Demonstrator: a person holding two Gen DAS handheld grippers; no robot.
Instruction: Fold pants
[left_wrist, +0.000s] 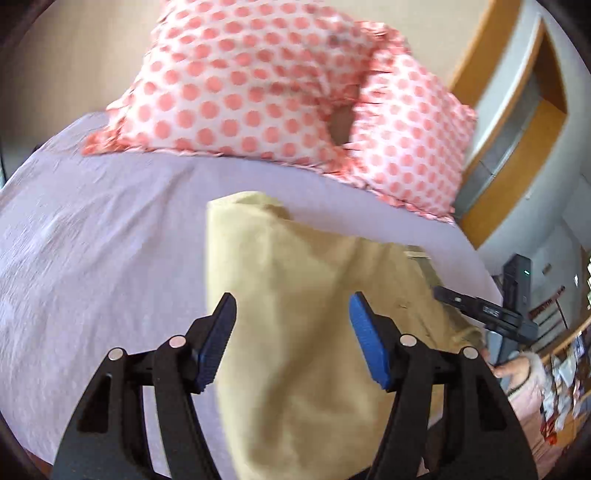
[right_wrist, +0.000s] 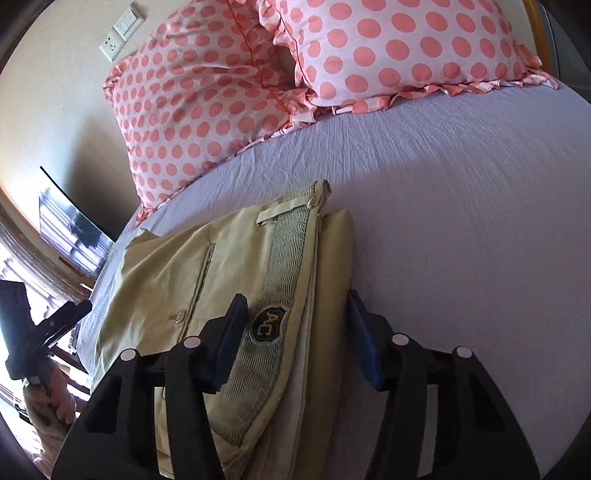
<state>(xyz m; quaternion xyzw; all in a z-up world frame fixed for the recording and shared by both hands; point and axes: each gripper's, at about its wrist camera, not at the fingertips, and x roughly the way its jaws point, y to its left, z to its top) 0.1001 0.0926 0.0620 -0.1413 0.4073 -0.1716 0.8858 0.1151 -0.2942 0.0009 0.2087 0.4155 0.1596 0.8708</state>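
Observation:
Khaki pants (left_wrist: 295, 295) lie folded in a compact stack on the lilac bed sheet (left_wrist: 92, 240). In the right wrist view the pants (right_wrist: 221, 266) show their striped waistband and an oval "AC" label on top. My left gripper (left_wrist: 291, 325) is open, its blue pads either side of the folded leg end, just above the cloth. My right gripper (right_wrist: 295, 328) is open over the waistband end, holding nothing. The right gripper also shows in the left wrist view (left_wrist: 484, 314), at the stack's far right side. The left gripper shows in the right wrist view (right_wrist: 55, 321) at the far left.
Two white pillows with pink polka dots (left_wrist: 258, 85) (right_wrist: 332, 74) lean against the wall at the head of the bed. A wooden door frame (left_wrist: 517, 129) stands to the right. Wall sockets (right_wrist: 122, 29) and a dark screen (right_wrist: 74, 225) are on the left.

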